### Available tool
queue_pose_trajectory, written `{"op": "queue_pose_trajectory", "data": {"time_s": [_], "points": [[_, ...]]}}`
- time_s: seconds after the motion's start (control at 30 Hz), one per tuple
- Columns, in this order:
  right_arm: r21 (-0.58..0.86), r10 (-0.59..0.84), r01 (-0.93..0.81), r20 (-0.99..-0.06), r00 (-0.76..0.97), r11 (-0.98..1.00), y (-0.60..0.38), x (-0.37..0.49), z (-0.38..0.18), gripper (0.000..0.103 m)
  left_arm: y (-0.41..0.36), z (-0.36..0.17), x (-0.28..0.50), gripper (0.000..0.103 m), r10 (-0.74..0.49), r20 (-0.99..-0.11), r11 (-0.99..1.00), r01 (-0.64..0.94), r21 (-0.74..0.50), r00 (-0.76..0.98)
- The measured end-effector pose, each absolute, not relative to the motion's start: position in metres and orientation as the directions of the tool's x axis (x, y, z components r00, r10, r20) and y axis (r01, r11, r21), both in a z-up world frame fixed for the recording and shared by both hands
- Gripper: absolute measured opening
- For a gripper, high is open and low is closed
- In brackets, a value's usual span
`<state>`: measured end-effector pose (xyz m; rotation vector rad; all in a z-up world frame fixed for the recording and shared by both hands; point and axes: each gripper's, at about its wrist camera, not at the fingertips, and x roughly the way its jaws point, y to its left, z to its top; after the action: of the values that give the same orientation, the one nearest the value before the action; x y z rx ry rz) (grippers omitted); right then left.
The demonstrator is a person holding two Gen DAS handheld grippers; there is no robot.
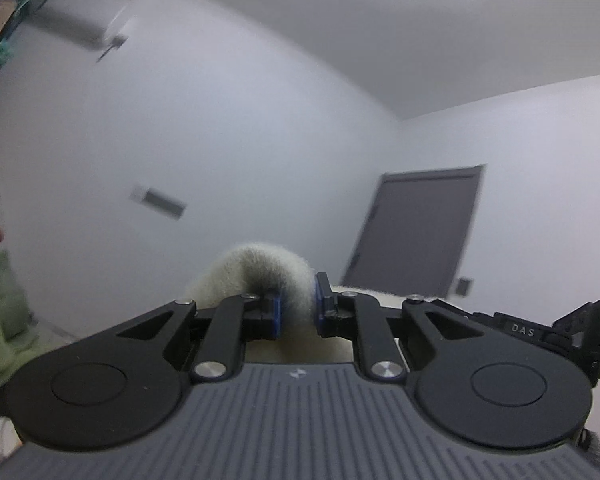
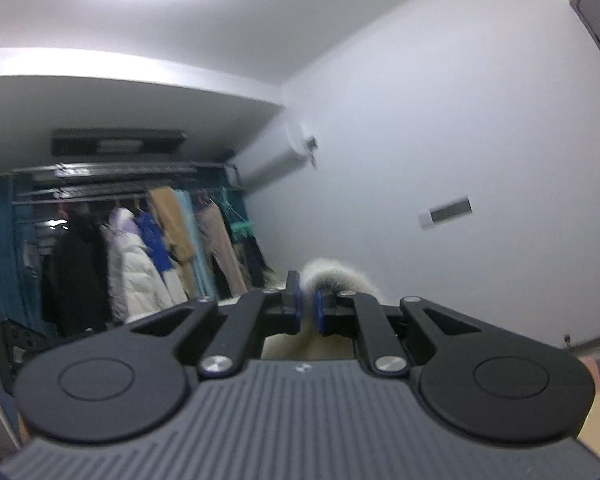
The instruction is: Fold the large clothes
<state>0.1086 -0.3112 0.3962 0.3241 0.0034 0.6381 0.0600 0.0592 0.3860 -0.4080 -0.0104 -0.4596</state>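
The left claw [image 1: 297, 305] is nearly closed, its blue pads pinching a thick roll of cream fleece [image 1: 260, 270] that bulges up over the fingertips. The right claw [image 2: 307, 305] is clamped almost fully together on a thinner tuft of what looks like the same fleece [image 2: 332, 278], though blur makes that hard to confirm. Both claws point roughly level, held high against pale walls, with the fabric hanging below them out of sight. A dark door [image 1: 420, 232] shows past the left claw; a rack of hanging clothes [image 2: 148, 248] stands left of the right one.
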Motion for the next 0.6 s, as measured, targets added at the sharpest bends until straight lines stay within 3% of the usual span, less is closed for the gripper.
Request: {"op": "queue_pose_trajectory", "data": {"time_s": [0.23, 0.6], "points": [[0.346, 0.562, -0.501, -0.099, 0.821, 0.793, -0.279, 0.216, 0.288, 0.011, 0.076, 0.260, 0.183, 0.018, -0.385, -0.089, 0.841, 0.309, -0.443, 0.919], [0.324, 0.466, -0.372, -0.292, 0.835, 0.870, -0.228, 0.414, 0.083, 0.011, 0.113, 0.041, 0.407, 0.018, -0.371, -0.305, 0.838, 0.175, -0.517, 0.877]]}}
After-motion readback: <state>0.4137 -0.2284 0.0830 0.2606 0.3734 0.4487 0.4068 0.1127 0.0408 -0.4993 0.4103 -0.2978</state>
